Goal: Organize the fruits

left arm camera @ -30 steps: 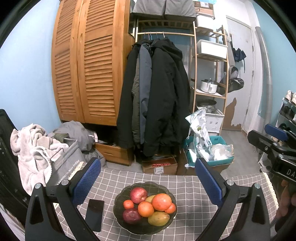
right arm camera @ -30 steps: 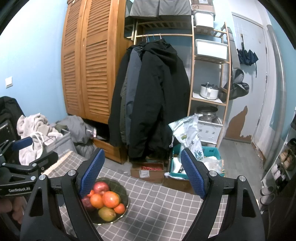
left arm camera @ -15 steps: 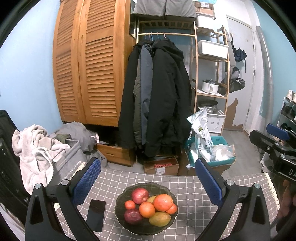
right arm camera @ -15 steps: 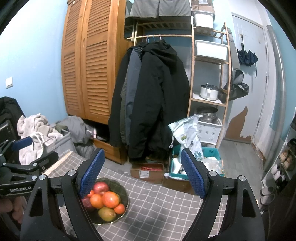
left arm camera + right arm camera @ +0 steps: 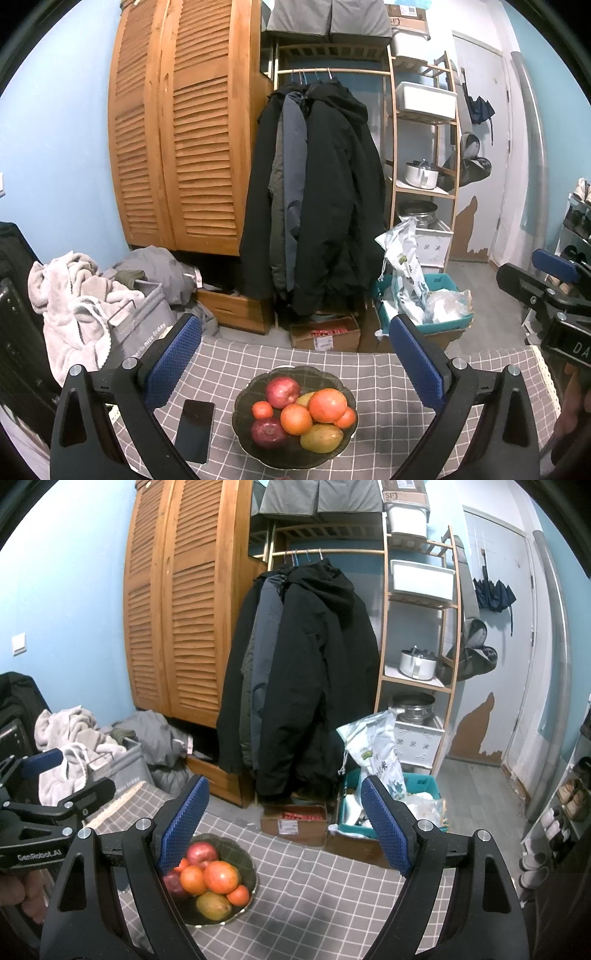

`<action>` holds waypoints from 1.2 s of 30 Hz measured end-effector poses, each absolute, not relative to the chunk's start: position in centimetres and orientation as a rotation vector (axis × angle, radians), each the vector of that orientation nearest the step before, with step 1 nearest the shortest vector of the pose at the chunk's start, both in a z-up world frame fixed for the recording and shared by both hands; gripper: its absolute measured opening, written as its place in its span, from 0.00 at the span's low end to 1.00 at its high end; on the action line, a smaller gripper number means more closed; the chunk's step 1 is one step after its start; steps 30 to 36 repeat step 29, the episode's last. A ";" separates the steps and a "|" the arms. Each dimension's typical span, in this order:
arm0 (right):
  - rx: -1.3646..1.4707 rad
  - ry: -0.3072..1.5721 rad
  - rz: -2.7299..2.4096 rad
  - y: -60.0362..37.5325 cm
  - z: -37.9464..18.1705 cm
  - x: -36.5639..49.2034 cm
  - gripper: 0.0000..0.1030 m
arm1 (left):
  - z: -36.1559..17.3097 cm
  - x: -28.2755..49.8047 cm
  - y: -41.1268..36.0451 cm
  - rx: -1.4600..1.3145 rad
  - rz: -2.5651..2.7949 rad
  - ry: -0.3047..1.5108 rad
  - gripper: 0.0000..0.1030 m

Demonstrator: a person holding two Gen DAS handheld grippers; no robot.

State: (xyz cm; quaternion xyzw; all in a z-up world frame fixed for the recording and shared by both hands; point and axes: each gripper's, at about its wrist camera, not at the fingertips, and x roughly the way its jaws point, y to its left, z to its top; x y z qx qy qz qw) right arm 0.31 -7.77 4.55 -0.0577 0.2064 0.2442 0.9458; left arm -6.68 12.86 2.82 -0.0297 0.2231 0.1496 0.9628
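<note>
A dark glass bowl [image 5: 255, 439] sits on the grey checked tablecloth [image 5: 388, 406]. It holds several fruits: a red apple [image 5: 282, 392], a dark red apple [image 5: 269, 432], a large orange [image 5: 327, 405], smaller oranges and a mango [image 5: 320, 438]. My left gripper [image 5: 295, 365] is open and empty, above and behind the bowl. My right gripper [image 5: 284, 827] is open and empty, to the right of the bowl [image 5: 243, 856]; its left finger partly hides the fruit. Each gripper shows at the edge of the other's view.
A black phone [image 5: 194, 430] lies left of the bowl. Beyond the table's far edge are a cardboard box [image 5: 325, 334], a teal bin [image 5: 436, 317] with bags, hanging coats [image 5: 314, 206], a wooden wardrobe [image 5: 184, 147] and a laundry pile [image 5: 85, 295].
The left wrist view has shifted slightly; the bowl sits a little lower and to the right in it. The right gripper has not visibly moved. Both stay open.
</note>
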 end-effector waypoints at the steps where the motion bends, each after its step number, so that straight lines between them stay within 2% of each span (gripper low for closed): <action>1: -0.117 0.419 0.498 -7.8 4.5 0.3 0.81 | 2.8 -6.7 12.8 -0.060 0.305 0.449 0.99; 36: -0.117 0.418 0.498 -7.8 4.4 0.2 0.81 | 3.0 -7.0 12.6 -0.077 0.312 0.435 0.99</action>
